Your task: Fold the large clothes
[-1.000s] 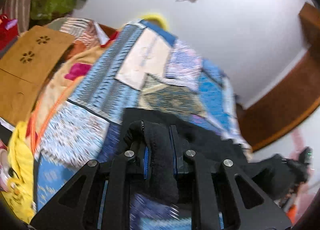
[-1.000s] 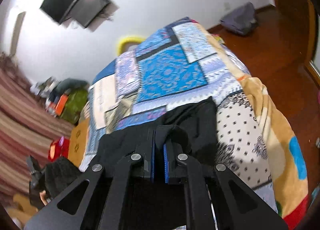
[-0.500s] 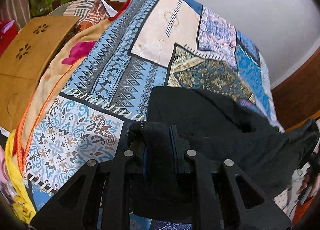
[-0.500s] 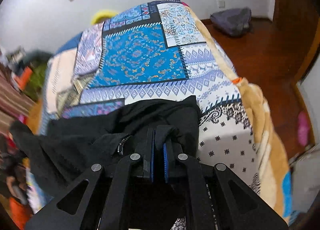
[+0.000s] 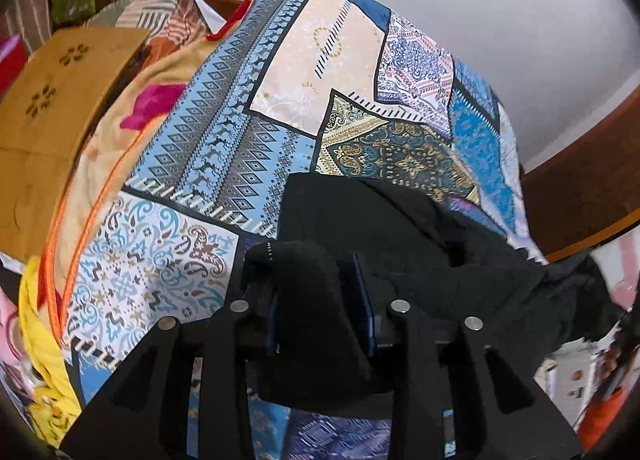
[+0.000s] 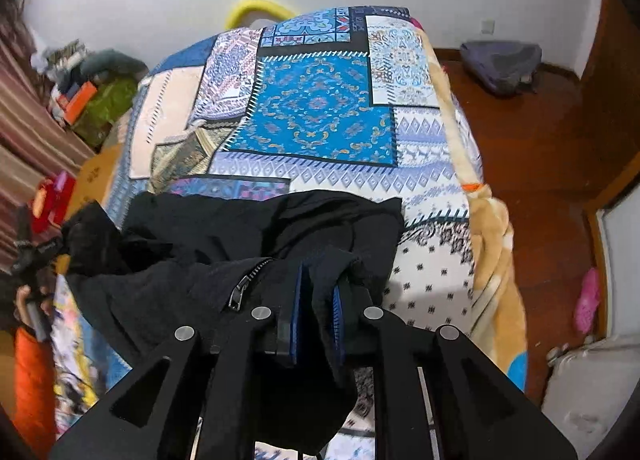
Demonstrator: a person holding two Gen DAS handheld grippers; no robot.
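While the black zippered garment point(image 6: 248, 244) lies crumpled across the near end of the blue patchwork-patterned bedspread point(image 6: 320, 120), a fold of its cloth sits between the blue pads of each gripper. Both sets of jaws have just been opening: the left gripper point(image 5: 320, 292) is parted round a thick bunch, the right gripper point(image 6: 318, 300) only slightly, cloth draped through it. A tan carved wooden board point(image 5: 44, 100) stands beside the bed.

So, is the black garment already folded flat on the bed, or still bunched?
Still bunched: the black garment lies crumpled on the patchwork bedspread, with uneven folds and its zipper twisted, and part hangs between the fingers.
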